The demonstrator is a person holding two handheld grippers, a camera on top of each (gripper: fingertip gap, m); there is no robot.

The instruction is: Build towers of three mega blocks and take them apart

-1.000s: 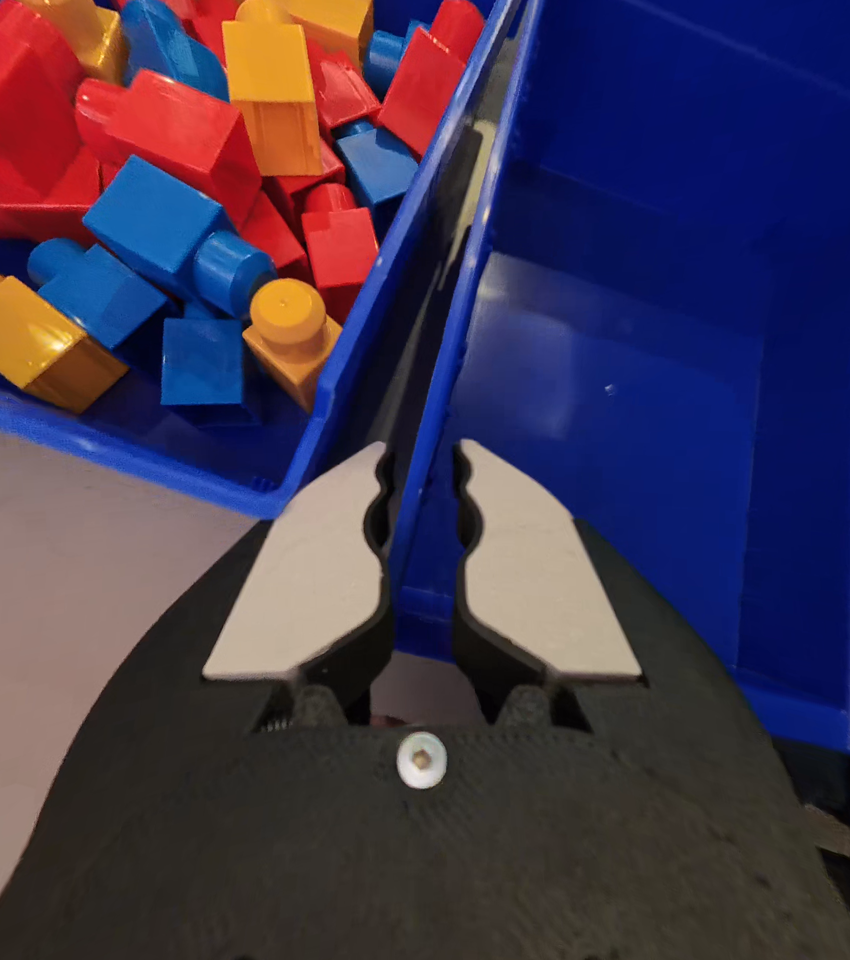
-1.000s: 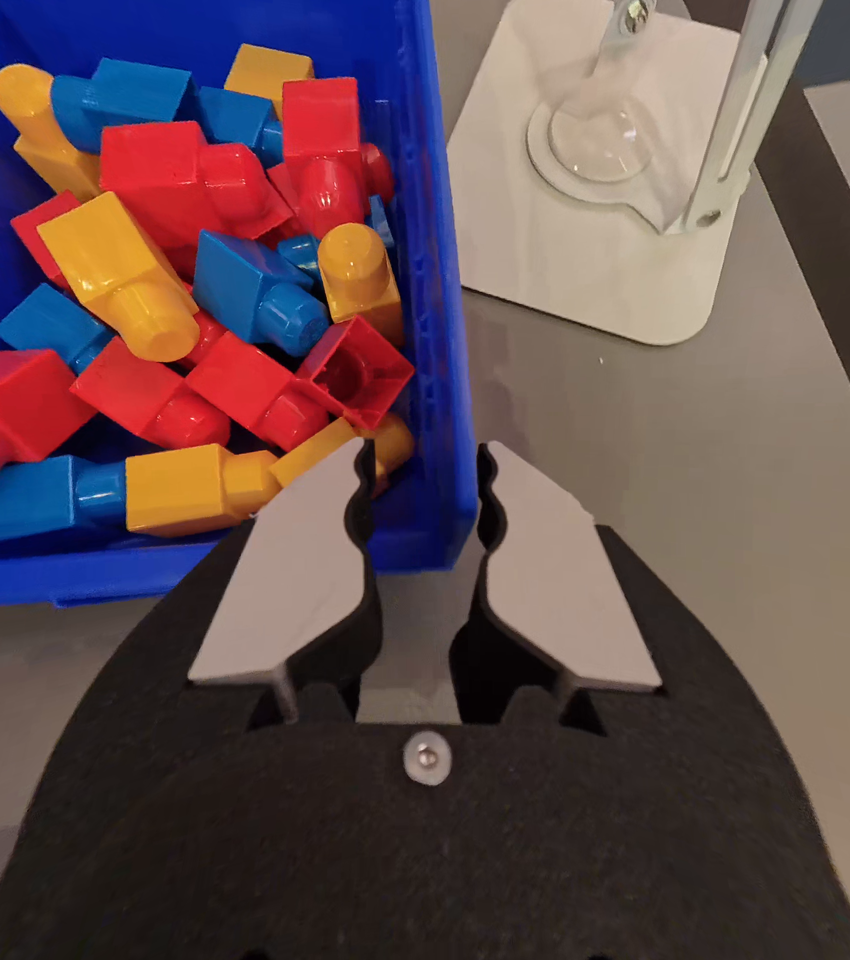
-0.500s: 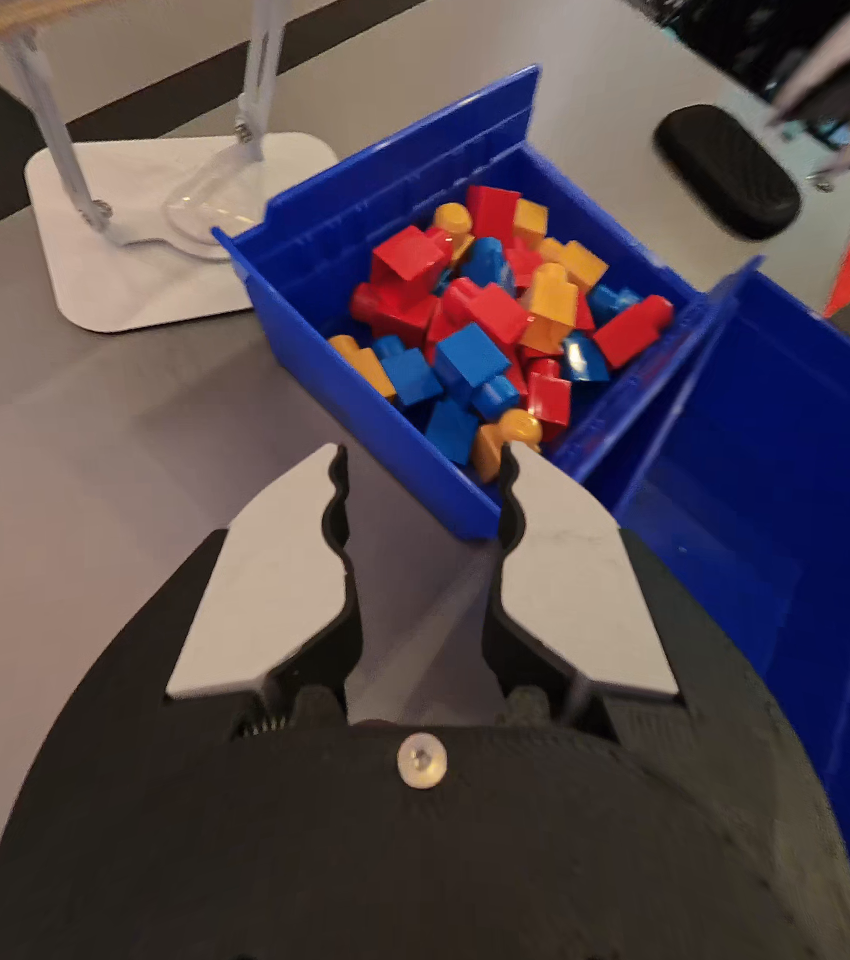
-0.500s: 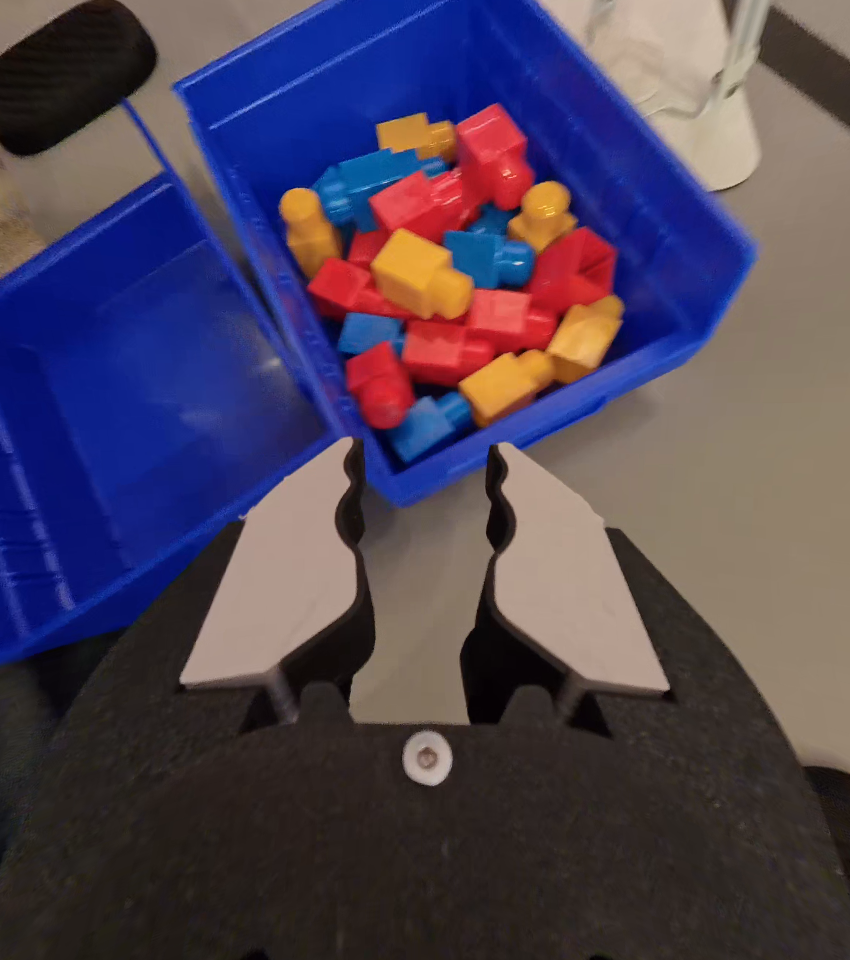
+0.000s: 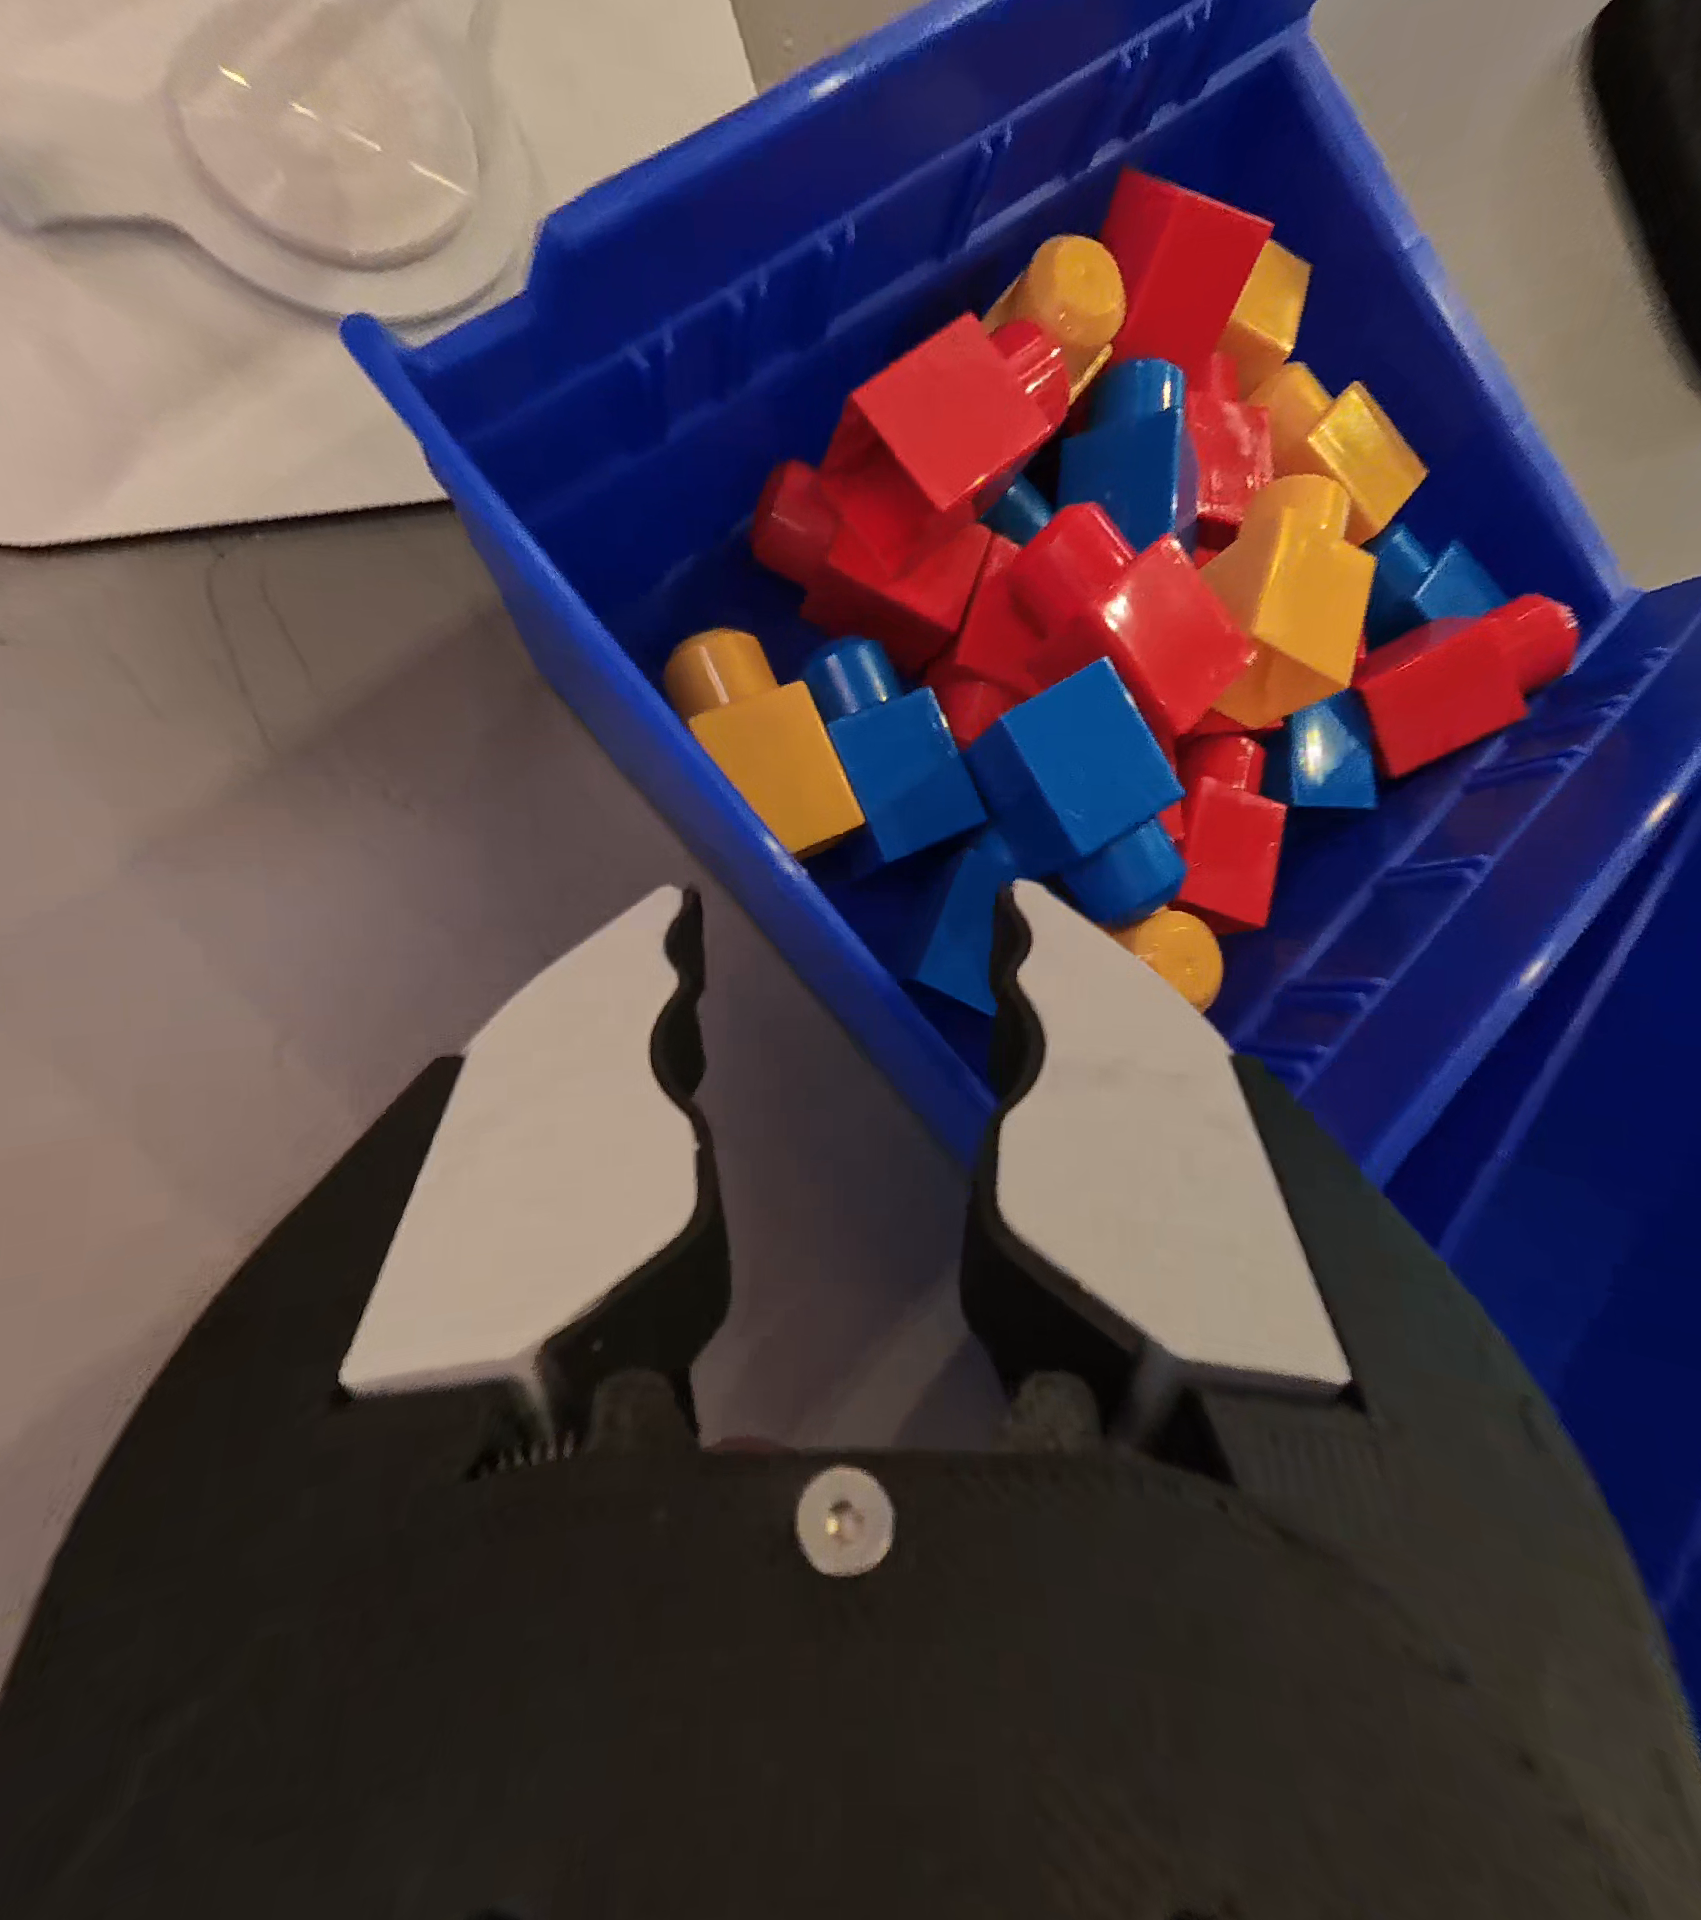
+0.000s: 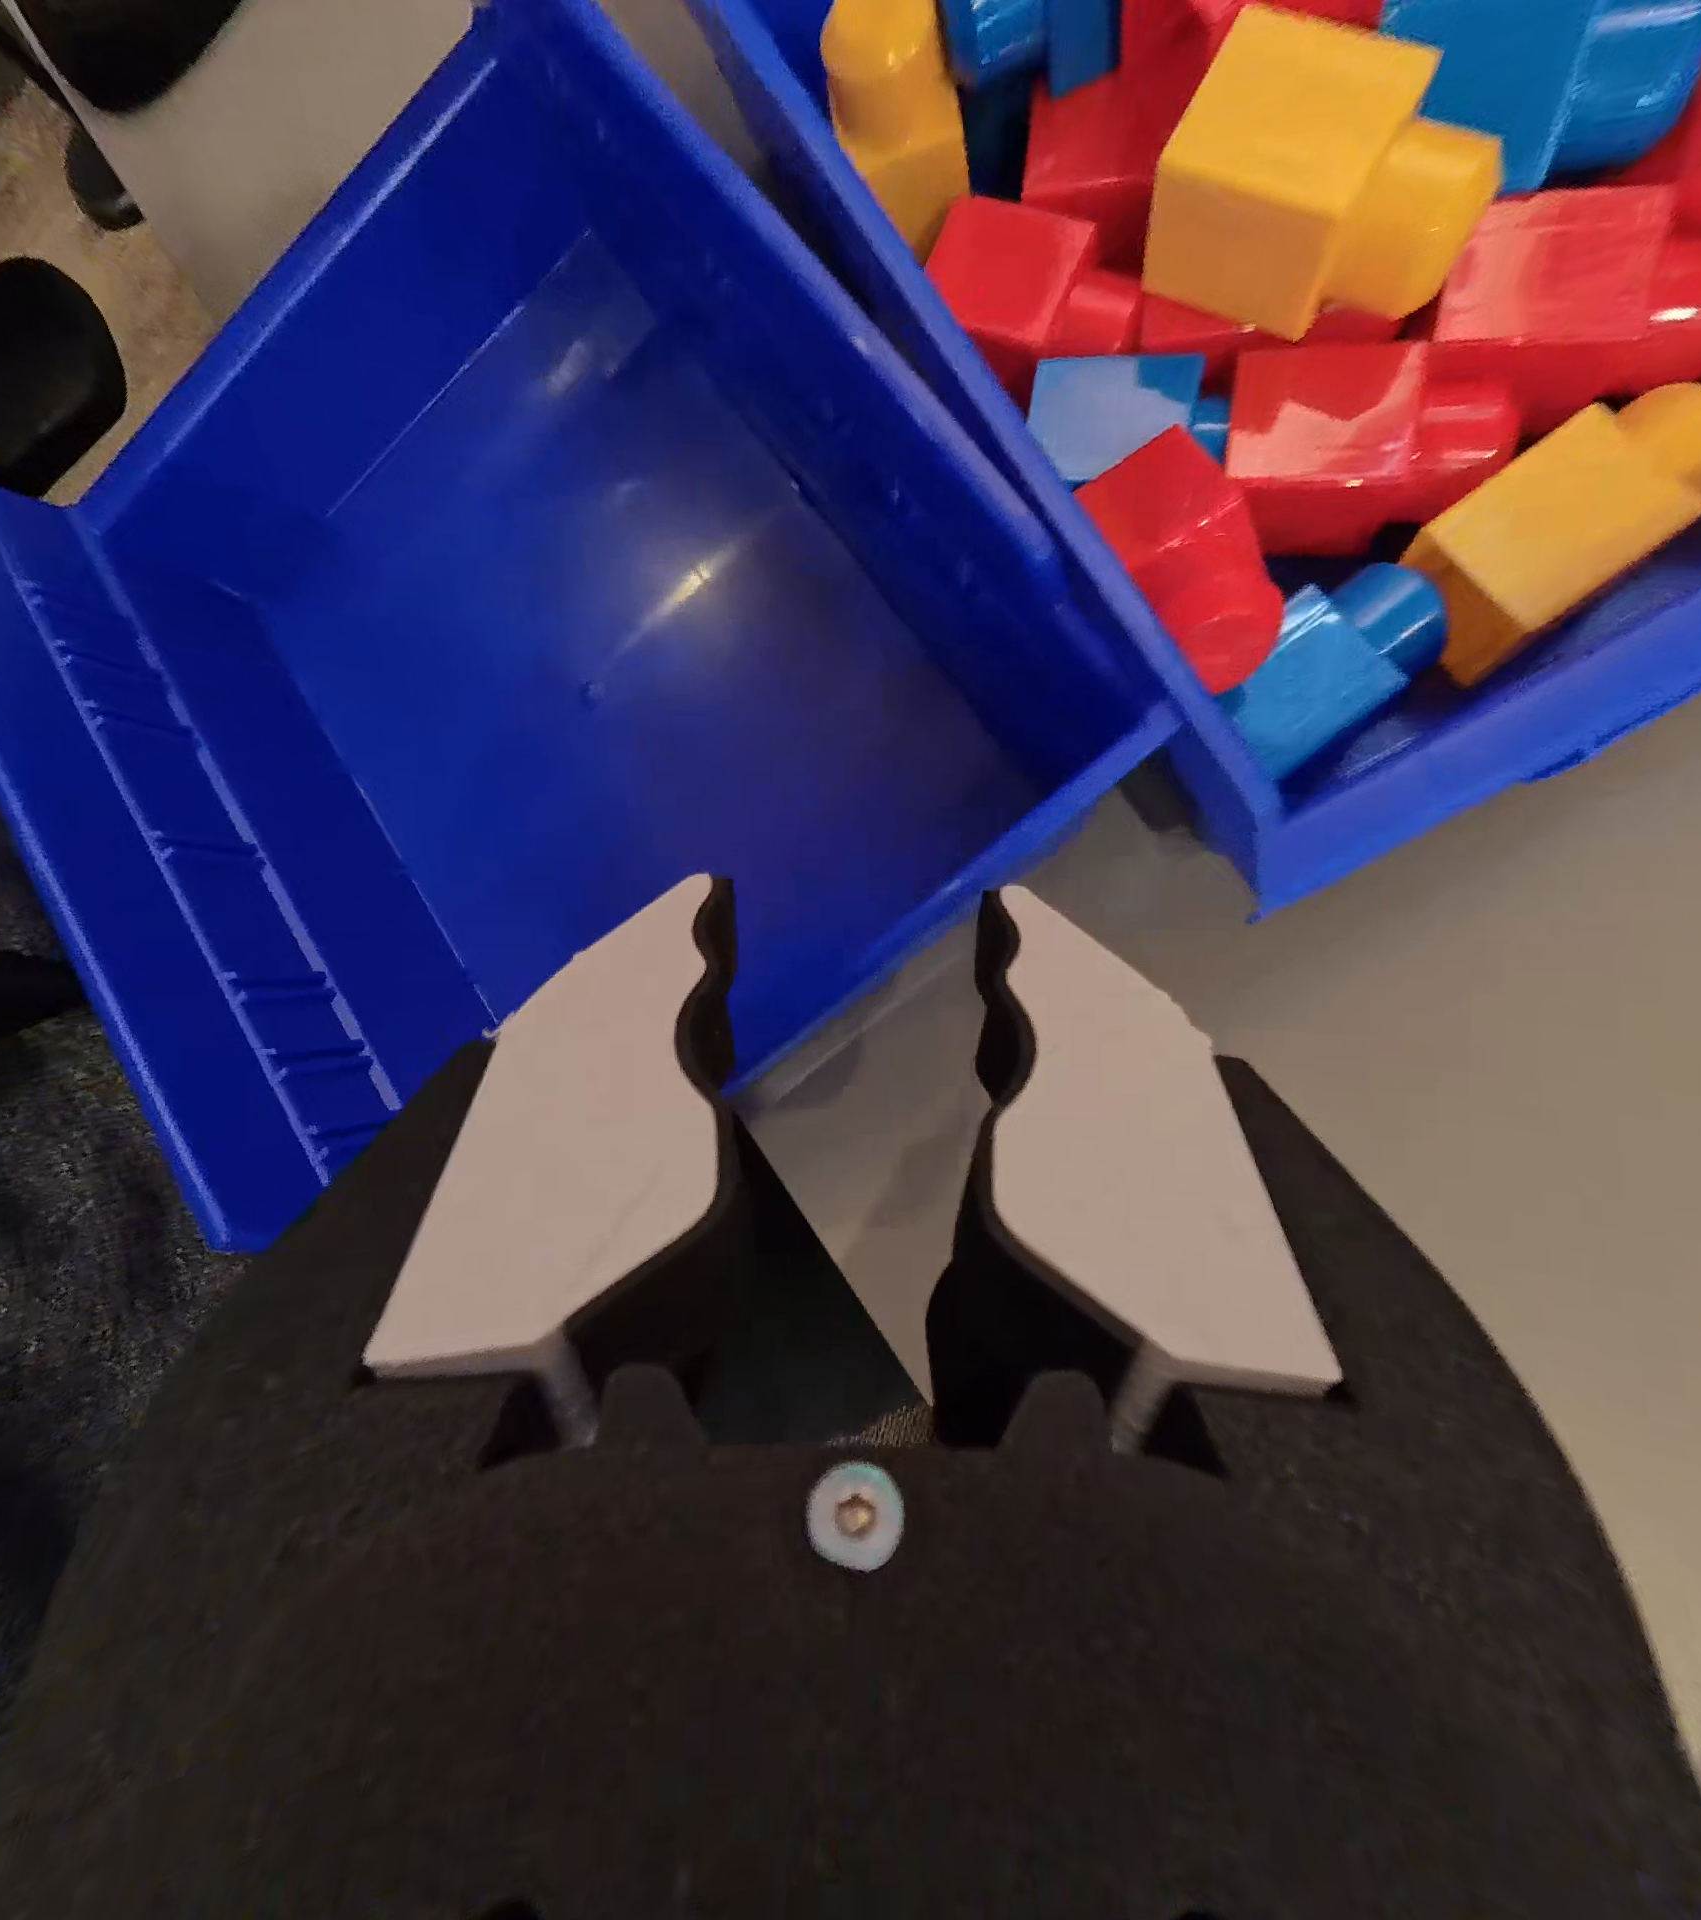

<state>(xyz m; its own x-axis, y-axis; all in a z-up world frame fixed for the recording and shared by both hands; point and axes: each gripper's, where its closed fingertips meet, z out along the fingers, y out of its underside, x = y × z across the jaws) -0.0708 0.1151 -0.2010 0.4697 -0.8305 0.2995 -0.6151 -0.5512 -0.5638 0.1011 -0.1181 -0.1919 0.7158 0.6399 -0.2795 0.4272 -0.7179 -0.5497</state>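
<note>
Soft indoor light falls from above. Glare streaks the floor of the empty blue bin (image 6: pixel 565 644) and the glossy red blocks (image 5: pixel 1168 634). My fingers (image 5: pixel 555 1164) look sharp, while the frame edges smear and bend. Only faint shadows lie on the grey counter (image 5: pixel 202 831).

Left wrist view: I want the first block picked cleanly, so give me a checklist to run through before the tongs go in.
1. Left tongs open and empty: ok.
2. Right tongs open and empty: ok.
3. Blocks within reach: ok; a blue block lies on top of the pile in the full bin.
4. Path into that bin: not ok; the left tongs straddle its near wall.
5. Second bin free for towers: ok, nothing in it.
6. Blocks already joined: cannot tell; the pile is jumbled.
</note>
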